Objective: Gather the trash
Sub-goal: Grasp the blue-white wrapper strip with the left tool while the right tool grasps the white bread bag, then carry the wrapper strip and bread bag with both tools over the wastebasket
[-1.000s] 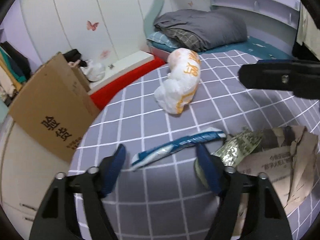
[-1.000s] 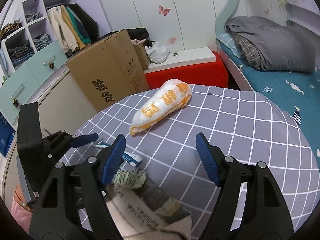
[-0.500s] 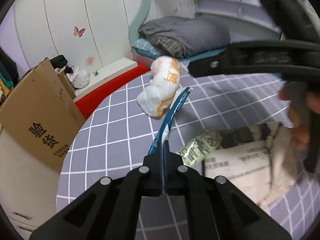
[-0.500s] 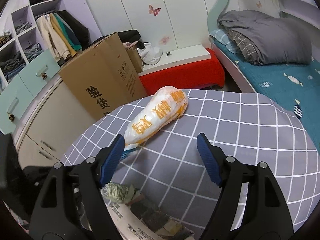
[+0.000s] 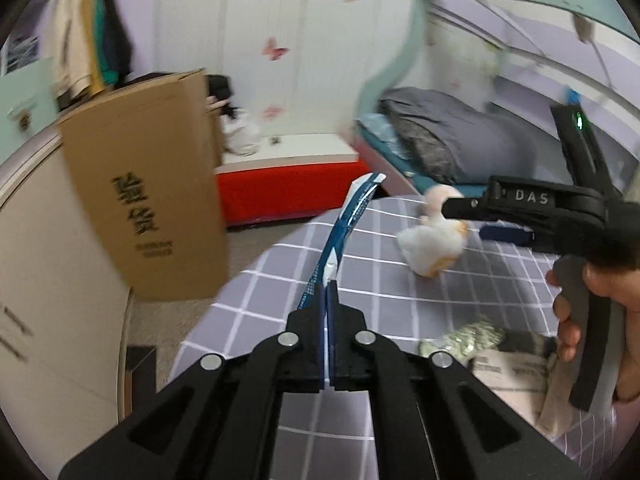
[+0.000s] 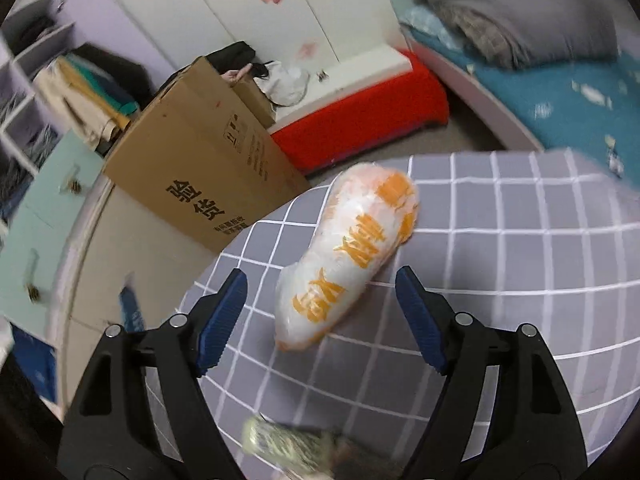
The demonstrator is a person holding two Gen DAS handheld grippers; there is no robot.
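Here the cardboard box [image 5: 148,200] serves as the landmark: it stands on the floor at the far left, leaning against a pale cabinet, and everything else lies to its right on the round table [image 5: 400,280] with the grey checked cloth.

Just right of the box, the left gripper [image 5: 328,300] has its fingers pressed together on the lower end of a blue wrapper [image 5: 352,216], a long thin strip that rises clear of the cloth and curves up toward the red bench [image 5: 288,192] behind. So one piece of trash is lifted and in hand, though not yet dropped anywhere.

Further right of the box, the orange-and-white bag [image 6: 352,256] lies flat on the cloth. The right gripper [image 6: 320,312] is over its near end with fingers spread wide, one on each side of the bag and neither pad touching it, so that pickup is only lined up. In the left wrist view, a hand [image 5: 592,312] grips the handle of this tool.

Farthest from the box, at the near edge of the table, a crumpled silvery packet [image 5: 464,340] and a sheet of torn brown paper [image 5: 520,376] sit untouched.

By my reading the job is early: one item gripped, one about to be taken, two waiting. No bin shows, and the box may be the drop point, but I cannot tell.
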